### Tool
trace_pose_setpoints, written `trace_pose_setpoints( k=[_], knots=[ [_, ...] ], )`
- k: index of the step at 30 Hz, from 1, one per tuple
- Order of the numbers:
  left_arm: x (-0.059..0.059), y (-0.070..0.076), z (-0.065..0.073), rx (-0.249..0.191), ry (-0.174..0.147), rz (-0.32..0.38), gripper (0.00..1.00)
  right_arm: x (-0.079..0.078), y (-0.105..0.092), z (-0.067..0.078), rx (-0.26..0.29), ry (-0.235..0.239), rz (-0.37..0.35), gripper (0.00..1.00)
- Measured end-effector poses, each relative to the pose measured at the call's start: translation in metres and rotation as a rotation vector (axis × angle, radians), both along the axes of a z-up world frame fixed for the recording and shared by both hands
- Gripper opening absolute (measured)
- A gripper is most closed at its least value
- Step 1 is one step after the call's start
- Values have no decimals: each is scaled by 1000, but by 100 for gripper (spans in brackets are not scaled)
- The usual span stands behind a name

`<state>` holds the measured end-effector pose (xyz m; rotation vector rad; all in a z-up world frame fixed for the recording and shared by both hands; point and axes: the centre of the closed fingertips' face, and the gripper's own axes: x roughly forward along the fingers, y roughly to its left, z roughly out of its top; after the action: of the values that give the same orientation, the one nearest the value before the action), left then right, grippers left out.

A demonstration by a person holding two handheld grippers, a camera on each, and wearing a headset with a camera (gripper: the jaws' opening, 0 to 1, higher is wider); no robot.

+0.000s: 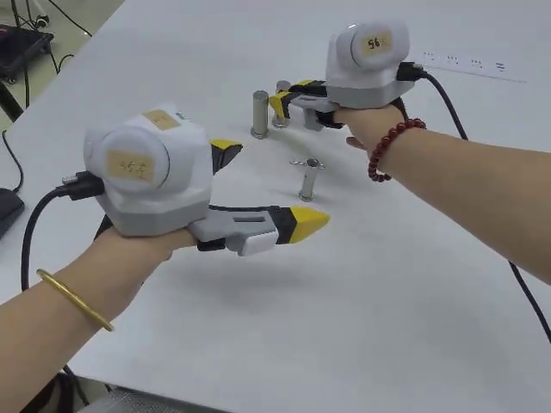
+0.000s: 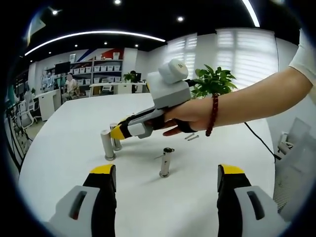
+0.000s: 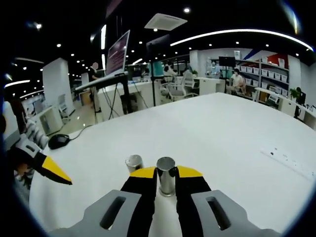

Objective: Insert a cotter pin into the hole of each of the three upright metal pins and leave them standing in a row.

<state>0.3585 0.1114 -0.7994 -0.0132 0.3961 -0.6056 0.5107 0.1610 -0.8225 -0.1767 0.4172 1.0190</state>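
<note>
Head view puts the job at roughly a third done, by my reading. The upright silver steel pin [image 1: 308,182] nearest the person carries a thin wire cotter pin [image 1: 310,162] crosswise through its top and stands alone on the white tabletop [image 1: 387,284]. Two pins are left to fit. The bare steel cylinder [image 1: 260,114] stands farther back with nothing through it. Just beside it, the third steel pin [image 3: 166,178] sits upright between the jaws of the right gripper [image 1: 288,96]. In the right gripper view those jaws are pressed against its sides, and no cotter pin shows at its top.

The left gripper [image 1: 271,184] hangs above the table on the near side, yellow-tipped jaws spread wide with nothing between them. It faces the fitted pin without touching it.

Lining up also looks undone: two pins stand close together at the back, and the fitted one is apart from them, toward the person.

By count:
- Three metal pins, all upright.
- One cotter pin in place.
- Two small slender pieces [image 2: 190,137] lying on the table below the right hand in the left gripper view. They are likely the spare cotter pins, though too small to be sure.
- Two grippers.
- One white power strip [image 1: 465,62] at the table's far edge.
</note>
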Motion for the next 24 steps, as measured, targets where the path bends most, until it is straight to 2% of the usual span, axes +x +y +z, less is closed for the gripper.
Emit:
trace_pose_setpoints(
  k=[9, 15, 24],
  knots=[
    [-1, 1, -1, 4, 3, 5, 84, 6, 0, 0, 11, 11, -20, 14],
    [-2, -4, -3, 9, 8, -8, 84, 3, -4, 1, -4, 20, -21, 13],
    [-1, -7, 0, 14, -3, -14, 84, 4, -19, 8, -38, -2, -29, 13]
  ],
)
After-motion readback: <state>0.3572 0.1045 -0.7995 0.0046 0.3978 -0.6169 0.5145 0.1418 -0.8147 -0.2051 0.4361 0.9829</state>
